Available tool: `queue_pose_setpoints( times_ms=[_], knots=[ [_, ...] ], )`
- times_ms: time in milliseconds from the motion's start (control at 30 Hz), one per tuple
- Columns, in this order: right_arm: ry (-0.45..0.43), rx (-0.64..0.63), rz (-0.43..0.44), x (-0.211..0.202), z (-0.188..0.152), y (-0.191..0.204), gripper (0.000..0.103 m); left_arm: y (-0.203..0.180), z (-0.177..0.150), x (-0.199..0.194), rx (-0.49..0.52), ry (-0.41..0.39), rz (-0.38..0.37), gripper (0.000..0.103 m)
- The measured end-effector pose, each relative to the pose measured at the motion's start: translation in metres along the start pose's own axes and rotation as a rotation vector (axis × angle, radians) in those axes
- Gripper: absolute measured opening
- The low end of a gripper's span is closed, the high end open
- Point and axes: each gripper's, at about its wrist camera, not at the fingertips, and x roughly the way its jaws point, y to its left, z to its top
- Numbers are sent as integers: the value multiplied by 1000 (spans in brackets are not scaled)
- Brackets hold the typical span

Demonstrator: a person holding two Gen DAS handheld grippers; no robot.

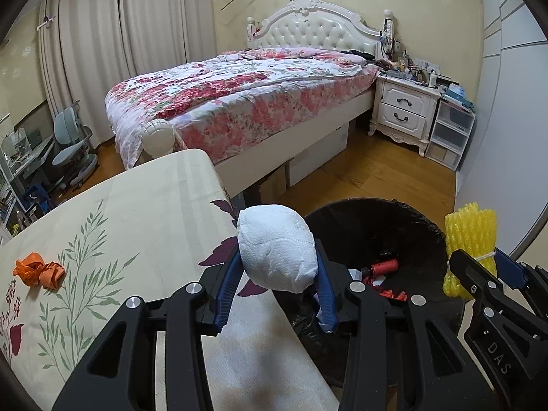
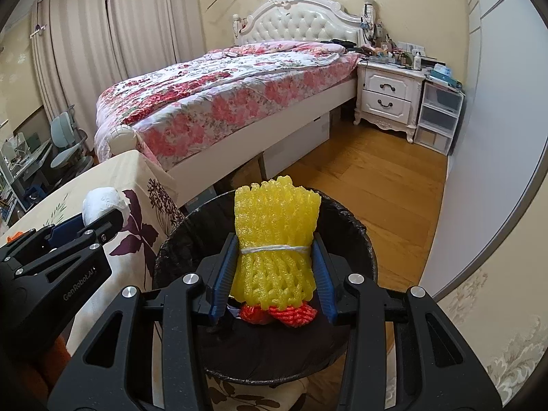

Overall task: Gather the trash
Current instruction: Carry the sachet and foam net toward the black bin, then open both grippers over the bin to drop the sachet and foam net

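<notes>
Pinching: left tongs (image 1: 279, 274) paper wad (image 1: 275, 246) | right tongs (image 2: 274, 274) foam bundle (image 2: 275, 239) | bin (image 1: 424, 226): red scraps (image 1: 385, 267)

Left gripper (image 1: 277, 267), right gripper (image 2: 274, 267): clamped, tilted down.

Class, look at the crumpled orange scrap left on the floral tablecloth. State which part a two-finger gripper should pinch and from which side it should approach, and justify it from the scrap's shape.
Pinch the orange scrap across the narrow waist between its two crumpled lobes, coming from above, since it lies flat on the tablecloth and spreads sideways. Soft material should compress in the jaws, probably.
</notes>
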Motion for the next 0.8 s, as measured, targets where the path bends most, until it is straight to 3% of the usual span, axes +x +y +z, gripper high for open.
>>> queue_pose_setpoints(
  times_ms=[367,500,633,800],
  knots=[
    [20,16,-16,16,4,-10,43,-14,5,13,31,13,11,45],
    [9,37,-22,16,4,-15,57,-13,5,15,29,13,9,60],
    [9,38,-36,15,5,-18,58,-14,6,14,31,1,21,74],
    [3,33,-62,12,4,-19,62,-9,6,15,17,-2,28,80]
  ],
)
